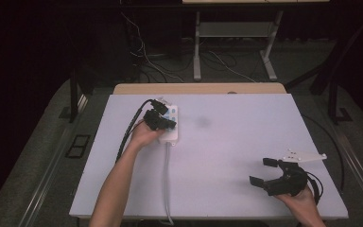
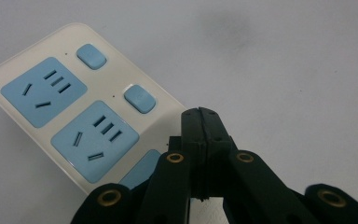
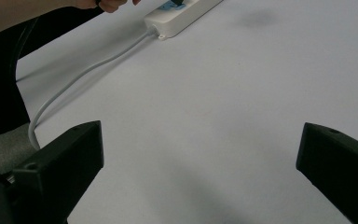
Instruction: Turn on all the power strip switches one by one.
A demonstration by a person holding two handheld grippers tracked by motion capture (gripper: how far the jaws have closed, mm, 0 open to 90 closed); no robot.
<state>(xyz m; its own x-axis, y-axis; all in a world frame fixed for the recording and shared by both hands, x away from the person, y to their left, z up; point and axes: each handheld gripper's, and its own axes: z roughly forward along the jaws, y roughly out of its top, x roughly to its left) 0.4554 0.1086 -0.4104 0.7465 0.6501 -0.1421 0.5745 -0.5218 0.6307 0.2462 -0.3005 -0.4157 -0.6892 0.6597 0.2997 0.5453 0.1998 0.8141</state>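
While your left gripper (image 2: 200, 122) sits over the strip (image 2: 81, 109) at the table's (image 1: 227, 142) far left, its jaws are pressed together with nothing between them. They hang just above the near sockets; I cannot tell whether they touch. Your right gripper (image 1: 269, 173) waits well apart, near the front right corner, jaws spread wide and empty.

Handling, as judged: the strip is a rigid plastic shell, light, smooth-faced (likely to skid on the white sheet when pushed). Take it across the narrow width at mid-body, clear of the blue buttons (image 2: 140, 98). Its cord (image 1: 168, 179) is limp and will drag behind.

Orientation: the strip lies flat, sockets up, its long axis running near-to-far. Its cord end faces you, and the cord trails off the front edge.
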